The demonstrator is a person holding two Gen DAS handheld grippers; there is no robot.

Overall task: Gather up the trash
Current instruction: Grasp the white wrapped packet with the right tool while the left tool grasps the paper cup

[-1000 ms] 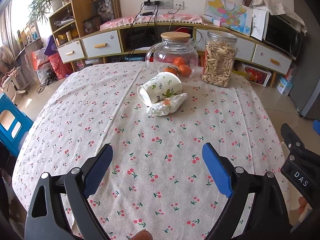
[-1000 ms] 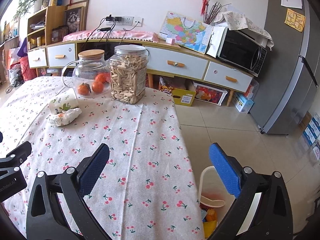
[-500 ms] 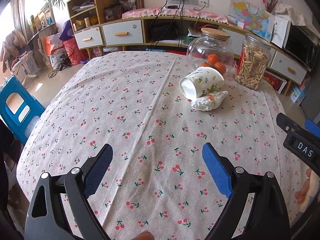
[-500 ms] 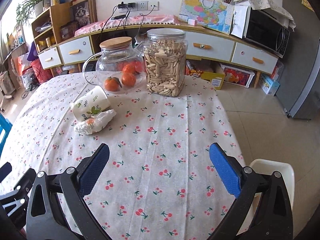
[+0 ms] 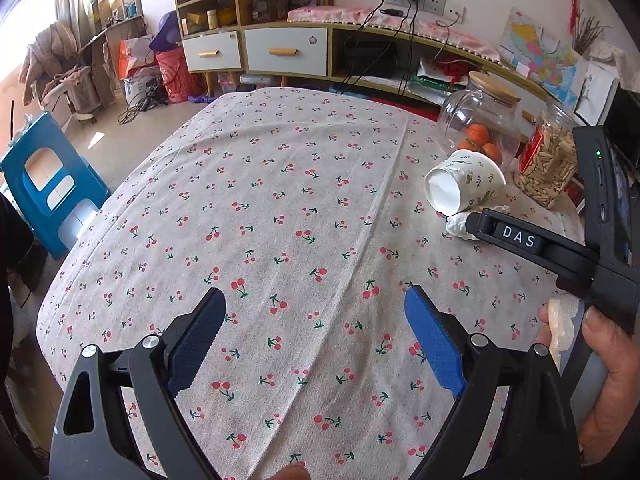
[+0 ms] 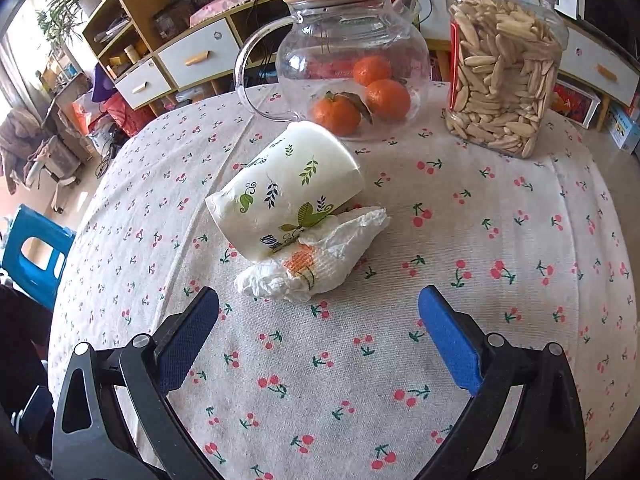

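On the table [image 6: 520,320]: one cup [image 6: 288,196], one crumpled napkin [image 6: 320,260], two jars [image 6: 502,60].

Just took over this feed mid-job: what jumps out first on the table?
A tipped paper cup lies on its side mid-table, with a crumpled tissue touching its near side, just ahead of the open right tongs. Behind them stand a glass jug holding oranges and a jar of seeds. The left tongs are open over bare cherry-print tablecloth.
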